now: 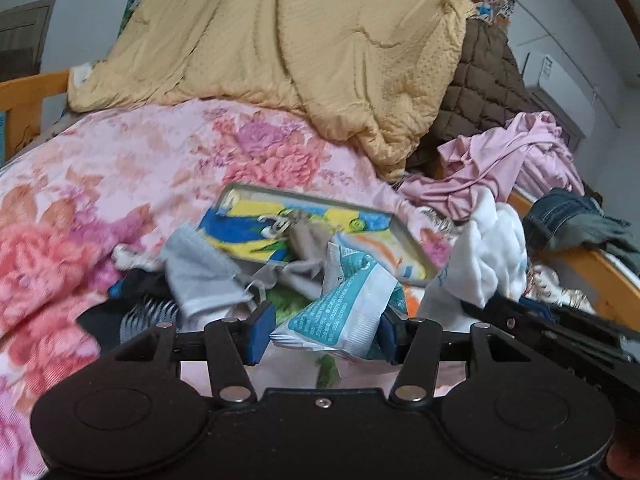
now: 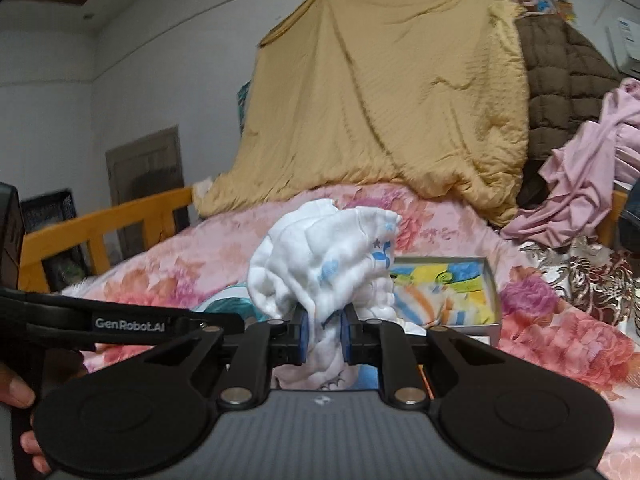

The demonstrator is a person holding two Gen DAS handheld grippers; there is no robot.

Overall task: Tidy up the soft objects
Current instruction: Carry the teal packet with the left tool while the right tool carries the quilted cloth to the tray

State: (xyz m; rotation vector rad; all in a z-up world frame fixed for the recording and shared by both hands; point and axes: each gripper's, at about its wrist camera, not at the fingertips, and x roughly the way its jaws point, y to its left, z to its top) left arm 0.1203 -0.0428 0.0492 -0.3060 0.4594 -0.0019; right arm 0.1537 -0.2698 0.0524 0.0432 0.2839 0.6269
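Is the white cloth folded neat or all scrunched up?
Scrunched up. The white cloth bunches in puffy lumps above the right gripper, whose pads pinch its narrow middle.

Teal-white packet [image 1: 344, 312] between blue fingers [image 1: 260, 332]

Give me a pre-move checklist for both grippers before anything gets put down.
1. Right gripper clamped on the white cloth: ok, jaws pinch it.
2. Left gripper holding the blue-and-white packet: ok, it sits between the jaws.
3. Cloth clear of the bed: ok, it is bunched above the jaws.
4. Tray free to receive things: cannot tell, the cloth hides part of it.
5. Grey sock out of the left jaws: ok.
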